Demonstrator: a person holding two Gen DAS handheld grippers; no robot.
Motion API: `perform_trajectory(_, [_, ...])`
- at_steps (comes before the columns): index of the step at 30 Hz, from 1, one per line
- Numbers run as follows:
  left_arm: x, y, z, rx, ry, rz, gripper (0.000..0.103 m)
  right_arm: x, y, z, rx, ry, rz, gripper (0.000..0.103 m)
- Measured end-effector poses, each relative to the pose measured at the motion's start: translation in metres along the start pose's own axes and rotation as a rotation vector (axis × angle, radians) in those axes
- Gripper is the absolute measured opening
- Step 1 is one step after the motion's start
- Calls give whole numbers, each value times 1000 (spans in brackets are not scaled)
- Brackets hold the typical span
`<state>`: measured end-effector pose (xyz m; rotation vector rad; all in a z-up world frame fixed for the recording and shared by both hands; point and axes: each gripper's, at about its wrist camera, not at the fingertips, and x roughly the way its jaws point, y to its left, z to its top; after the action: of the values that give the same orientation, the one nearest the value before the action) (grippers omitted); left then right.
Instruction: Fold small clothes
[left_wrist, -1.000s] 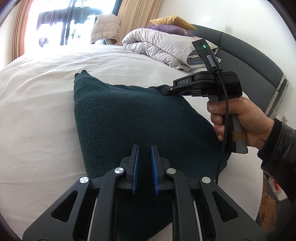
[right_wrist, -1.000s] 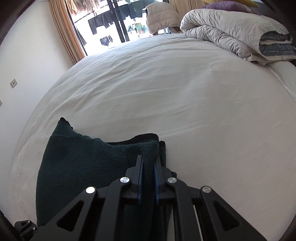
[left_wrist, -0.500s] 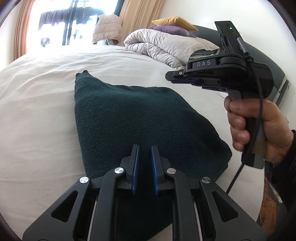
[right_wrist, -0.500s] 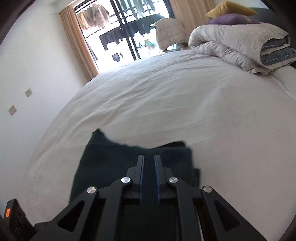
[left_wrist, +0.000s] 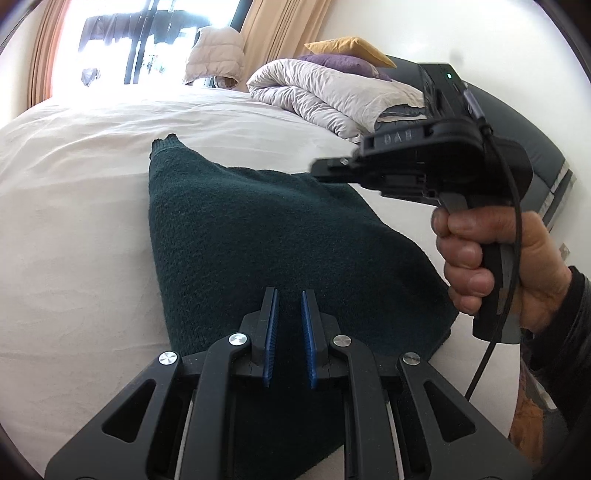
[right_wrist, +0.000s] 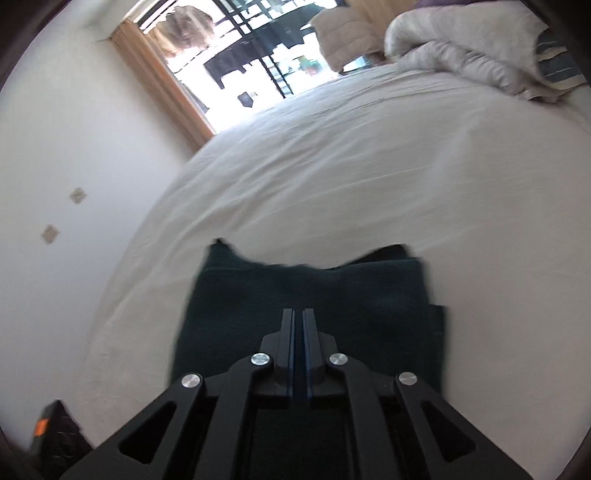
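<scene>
Sweater (left_wrist: 280, 236) folded, flat on bed (left_wrist: 74, 229) | left gripper (left_wrist: 288, 325) over near edge; jaws nearly together, empty | right gripper (right_wrist: 298, 332) above sweater; jaws just closing, together, empty

Right tongs (right_wrist: 298, 314) lifted off the far right corner of the dark green sweater (left_wrist: 266, 236) and now hang above it, empty; jaws just closed further to nearly touching. Their view has swung left toward the wall, and is blurred.
</scene>
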<state>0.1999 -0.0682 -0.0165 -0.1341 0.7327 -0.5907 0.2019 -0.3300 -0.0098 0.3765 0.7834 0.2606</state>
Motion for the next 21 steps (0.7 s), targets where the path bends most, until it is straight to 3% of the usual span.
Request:
perform_trajectory(3, [0, -3, -1, 11, -4, 12, 13, 39, 12, 1, -33, 90, 64, 16])
perform_trajectory(5, [1, -3, -2, 8, -5, 11, 13, 55, 4, -2, -14, 100, 30, 18])
perform_trajectory(6, [1, -2, -2, 3, -4, 7, 13, 58, -3, -2, -8, 94, 5, 15])
perform_trajectory(7, [1, -1, -2, -4, -3, 2, 13, 58, -12, -2, 11, 85, -5, 4])
perform_trajectory(12, [1, -1, -2, -7, -5, -5, 13, 13, -51, -5, 123, -3, -81, 1])
perform_trajectory(16, [2, -1, -2, -9, -3, -1, 13, -38, -35, -35, 80, -81, 12, 31])
perform_trajectory(18, [2, -4, -2, 3, -2, 15, 13, -46, -36, -59, 62, -68, -3, 37])
perform_trajectory(21, [4, -12, -2, 24, 4, 37, 13, -54, -49, -92, 48, -73, -21, 27])
